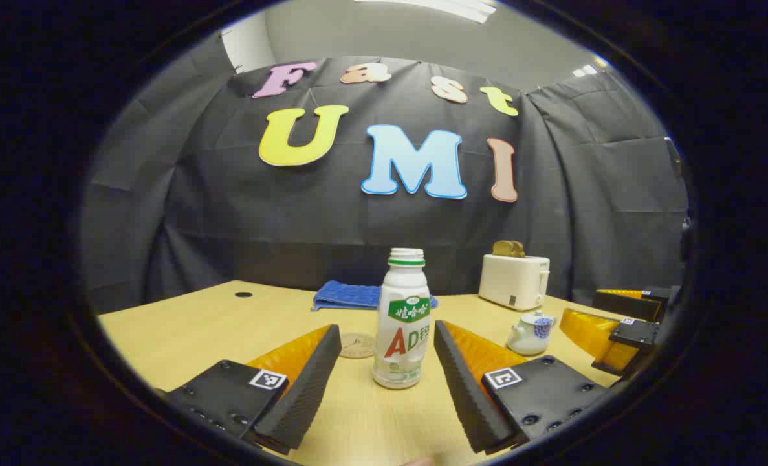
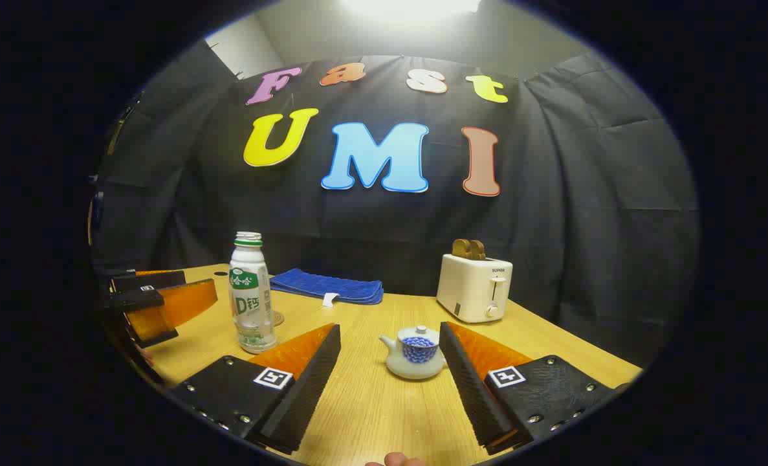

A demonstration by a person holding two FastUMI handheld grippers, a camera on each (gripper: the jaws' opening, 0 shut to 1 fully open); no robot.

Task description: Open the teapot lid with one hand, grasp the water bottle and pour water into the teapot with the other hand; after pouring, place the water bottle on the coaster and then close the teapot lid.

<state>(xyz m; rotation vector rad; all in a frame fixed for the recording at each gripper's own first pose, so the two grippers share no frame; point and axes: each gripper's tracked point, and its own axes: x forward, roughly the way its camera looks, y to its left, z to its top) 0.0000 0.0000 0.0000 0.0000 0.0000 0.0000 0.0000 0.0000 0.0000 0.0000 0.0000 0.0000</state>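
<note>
A white bottle (image 1: pixel 402 323) with a green label and no cap stands upright on the wooden table, just ahead of my left gripper (image 1: pixel 387 382), whose open fingers sit either side of it without touching. A round coaster (image 1: pixel 356 345) lies just left of the bottle. The small white teapot (image 2: pixel 416 353) with a blue pattern has its lid on and sits ahead of my open right gripper (image 2: pixel 390 382), between the fingertips' line. The teapot (image 1: pixel 530 331) appears right of the bottle in the left gripper view, beside the right gripper (image 1: pixel 607 327). The bottle (image 2: pixel 251 294) and left gripper (image 2: pixel 157 304) show left in the right gripper view.
A white toaster (image 2: pixel 475 286) with bread in its slots stands at the back right of the table (image 2: pixel 384 414). A folded blue towel (image 2: pixel 329 286) lies at the back centre. Black cloth walls close the booth behind.
</note>
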